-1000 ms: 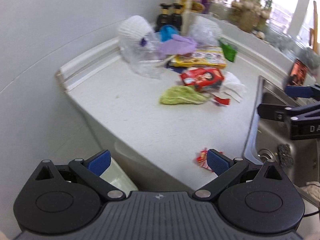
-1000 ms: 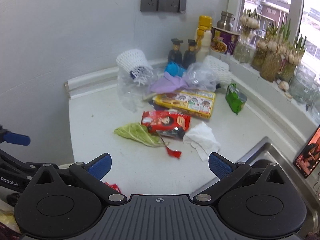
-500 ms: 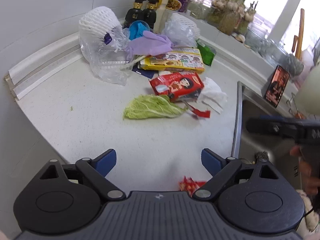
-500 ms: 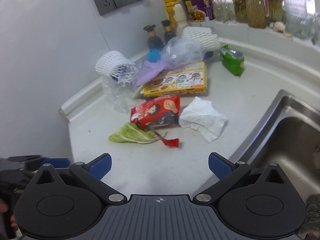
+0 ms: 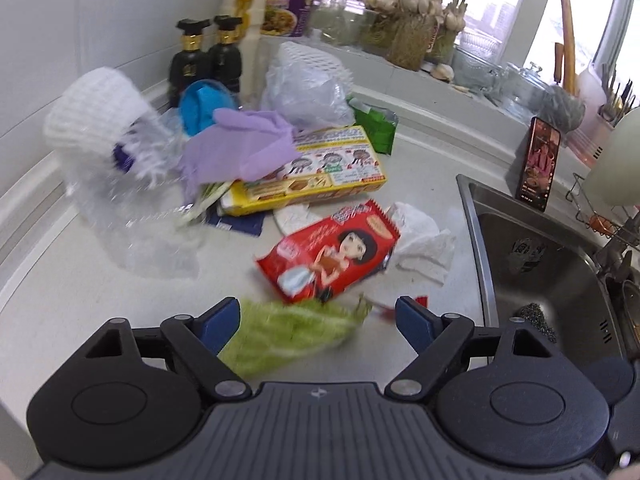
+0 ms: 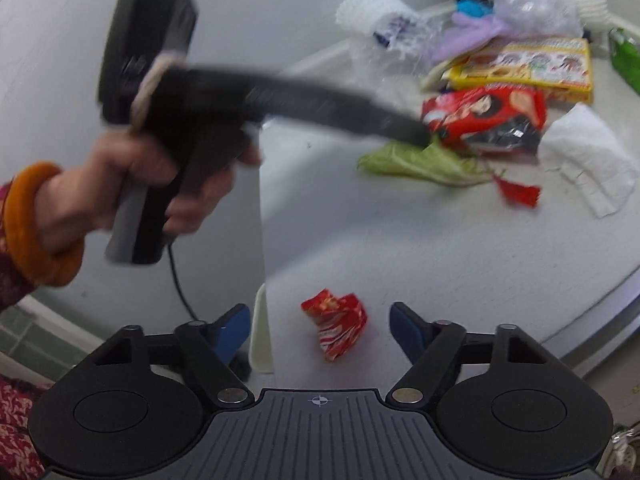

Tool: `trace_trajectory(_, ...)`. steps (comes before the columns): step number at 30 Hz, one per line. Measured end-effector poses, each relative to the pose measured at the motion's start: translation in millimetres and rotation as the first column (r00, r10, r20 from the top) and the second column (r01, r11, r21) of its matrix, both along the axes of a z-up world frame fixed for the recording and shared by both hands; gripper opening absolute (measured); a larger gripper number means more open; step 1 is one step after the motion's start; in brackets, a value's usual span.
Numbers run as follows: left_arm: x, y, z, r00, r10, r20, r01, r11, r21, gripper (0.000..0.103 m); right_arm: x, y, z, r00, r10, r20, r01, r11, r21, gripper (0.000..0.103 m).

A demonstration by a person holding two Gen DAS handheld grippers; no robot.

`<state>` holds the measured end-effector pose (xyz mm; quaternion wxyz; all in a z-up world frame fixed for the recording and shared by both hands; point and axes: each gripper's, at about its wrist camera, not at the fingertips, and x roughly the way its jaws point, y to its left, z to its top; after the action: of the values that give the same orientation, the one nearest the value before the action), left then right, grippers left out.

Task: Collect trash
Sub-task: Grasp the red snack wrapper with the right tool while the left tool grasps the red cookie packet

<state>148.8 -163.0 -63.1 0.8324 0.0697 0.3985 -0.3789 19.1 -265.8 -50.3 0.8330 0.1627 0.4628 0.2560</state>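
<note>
My left gripper (image 5: 318, 322) hangs over a green cabbage leaf (image 5: 288, 334) on the white counter; its jaws are closing with the leaf between them, pads apart from it. Beyond the leaf lie a red snack packet (image 5: 328, 258) and a white tissue (image 5: 424, 242). My right gripper (image 6: 320, 326) is low over a crumpled red wrapper (image 6: 338, 322) near the counter's front edge; its jaws are closing around the wrapper without touching it. In the right wrist view a hand (image 6: 120, 188) holds the left gripper, whose tip reaches the cabbage leaf (image 6: 420, 160).
Further back lie a yellow box (image 5: 320, 174), a purple glove (image 5: 240, 148), clear plastic bags (image 5: 308, 94), white foam nets (image 5: 92, 112) and a green packet (image 5: 376, 126). Two dark bottles (image 5: 208, 60) stand by the wall. A steel sink (image 5: 540, 264) lies to the right, a phone (image 5: 538, 164) behind it.
My left gripper moved forward over the counter to the cabbage leaf and narrowed. My right gripper dropped and tilted down onto the crumpled red wrapper, its jaws narrowing.
</note>
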Motion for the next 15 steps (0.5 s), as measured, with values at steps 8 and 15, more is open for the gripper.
trace_trajectory(8, 10, -36, -14, 0.981, -0.179, 0.074, 0.166, 0.973, 0.159, 0.087, 8, 4, -17, 0.998, 0.017, -0.054, -0.017, 1.0, 0.005, 0.019)
trace_trajectory(15, 22, -47, -20, 0.985, -0.158, 0.065, 0.143, 0.969, 0.201, 0.076, 5, 1, -15, 0.998, -0.036, -0.045, 0.035, 0.999, -0.018, 0.005)
